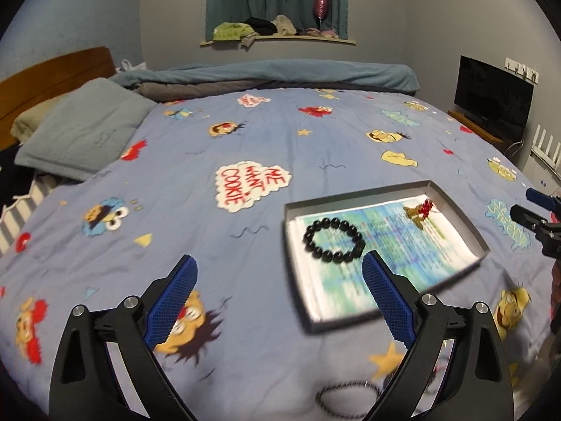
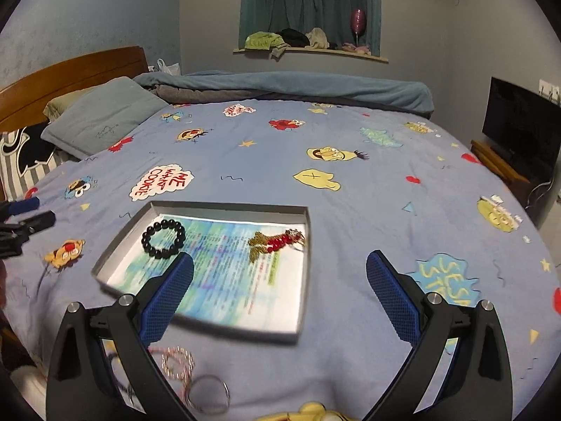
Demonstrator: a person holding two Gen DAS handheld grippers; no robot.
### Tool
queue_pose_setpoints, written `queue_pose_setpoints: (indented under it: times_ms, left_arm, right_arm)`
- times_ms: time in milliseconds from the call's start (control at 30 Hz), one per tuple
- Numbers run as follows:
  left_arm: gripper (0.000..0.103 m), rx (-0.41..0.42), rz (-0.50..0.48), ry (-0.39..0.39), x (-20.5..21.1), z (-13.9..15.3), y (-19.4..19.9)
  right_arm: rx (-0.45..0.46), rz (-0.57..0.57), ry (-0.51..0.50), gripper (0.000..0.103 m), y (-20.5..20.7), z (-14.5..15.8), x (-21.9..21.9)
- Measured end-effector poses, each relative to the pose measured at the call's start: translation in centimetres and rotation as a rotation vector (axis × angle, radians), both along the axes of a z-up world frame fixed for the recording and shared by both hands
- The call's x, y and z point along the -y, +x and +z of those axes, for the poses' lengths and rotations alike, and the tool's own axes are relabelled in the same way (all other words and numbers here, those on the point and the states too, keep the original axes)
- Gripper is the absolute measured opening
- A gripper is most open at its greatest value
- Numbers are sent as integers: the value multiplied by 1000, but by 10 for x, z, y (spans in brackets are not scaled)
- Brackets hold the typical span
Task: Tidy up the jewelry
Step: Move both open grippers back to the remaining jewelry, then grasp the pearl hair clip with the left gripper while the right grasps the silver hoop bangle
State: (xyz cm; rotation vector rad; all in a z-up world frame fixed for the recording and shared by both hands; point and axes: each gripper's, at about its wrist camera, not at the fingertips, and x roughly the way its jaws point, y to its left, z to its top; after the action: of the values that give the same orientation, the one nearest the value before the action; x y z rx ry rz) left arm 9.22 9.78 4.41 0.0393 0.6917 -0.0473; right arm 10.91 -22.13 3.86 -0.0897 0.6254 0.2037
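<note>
A shallow grey tray (image 1: 470, 226) (image 2: 301, 280) lined with printed paper lies on the bed. In it are a black bead bracelet (image 1: 333, 240) (image 2: 163, 239) and a red and gold piece of jewelry (image 1: 419, 209) (image 2: 277, 242). My left gripper (image 1: 278, 266) is open and empty, above the bed at the tray's near left corner. My right gripper (image 2: 280, 263) is open and empty, above the tray's near side. A dark bead bracelet (image 1: 347, 391) lies on the bed below the left gripper. A pink bead bracelet (image 2: 177, 361) and a silver ring bangle (image 2: 210, 394) lie near the right gripper's left finger.
The bed has a blue cartoon-print cover (image 1: 245, 140) (image 2: 350, 133). Pillows (image 1: 84, 126) and a wooden headboard (image 1: 52, 77) are at the left, a folded blanket (image 1: 280, 77) at the far side. A TV (image 1: 494, 94) stands at the right. The right gripper shows at the right edge of the left wrist view (image 1: 536, 214).
</note>
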Motion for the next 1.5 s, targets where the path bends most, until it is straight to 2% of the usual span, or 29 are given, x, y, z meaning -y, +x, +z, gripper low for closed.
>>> queue_pose_setpoints:
  times_ms: [300, 567, 833, 933, 1100, 1300, 1367, 1500]
  left_arm:
    - [95, -4, 12, 2, -20, -4, -57]
    - [95, -39, 19, 17, -24, -29, -91]
    - [95, -99, 6, 11, -10, -72, -109]
    - [95, -145, 1, -22, -3, -91, -113]
    - [95, -176, 16, -95, 6, -106, -117]
    - [95, -165, 21, -25, 28, -117, -119]
    - [95, -172, 22, -13, 31, -121, -118]
    - [95, -175, 15, -32, 34, -127, -116]
  right_arm:
    - [-15, 11, 9, 97, -42, -2, 15]
    - [-45, 3, 3, 97, -65, -21, 17]
    - [-86, 25, -11, 97, -87, -53, 6]
    - [-102, 29, -24, 97, -93, -68, 0]
    - [-113, 44, -73, 97, -96, -88, -12]
    - [-125, 71, -75, 97, -95, -105, -20]
    - [-121, 67, -74, 96, -93, -108, -21]
    - [-124, 48, -51, 77, -90, -112, -17]
